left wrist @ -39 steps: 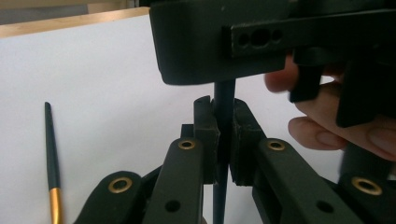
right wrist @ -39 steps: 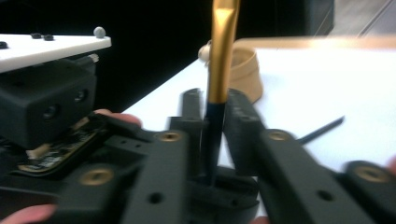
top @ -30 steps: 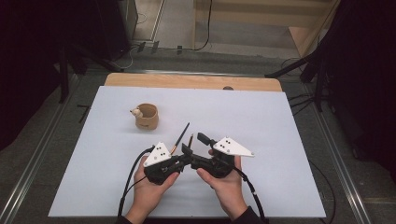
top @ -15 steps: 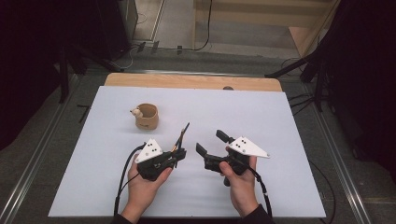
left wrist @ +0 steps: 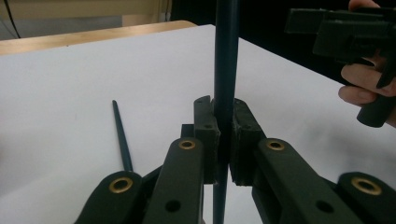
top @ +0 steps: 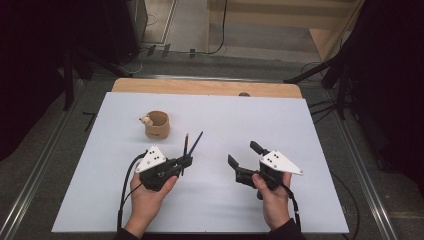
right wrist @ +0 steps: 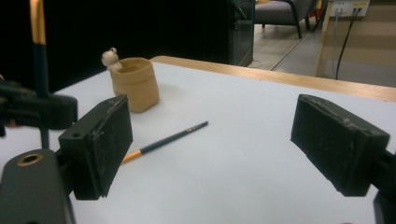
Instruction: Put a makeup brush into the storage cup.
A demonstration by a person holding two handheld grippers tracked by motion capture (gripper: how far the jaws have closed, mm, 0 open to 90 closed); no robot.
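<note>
my left gripper [top: 186,161] is clamped on one pencil [left wrist: 226,70], upright for the cup [top: 157,125], while my right gripper [top: 246,155], jaws just opened and empty, faces the other pencil [right wrist: 164,141].

Cup [top: 158,124] on table [top: 300,120], far left of centre. Nearer the person, right of cup: one pencil [top: 195,144] flat on table, another pencil [top: 185,150] upright in left gripper [top: 186,161]. Right gripper [top: 242,159] well apart to the right.
</note>
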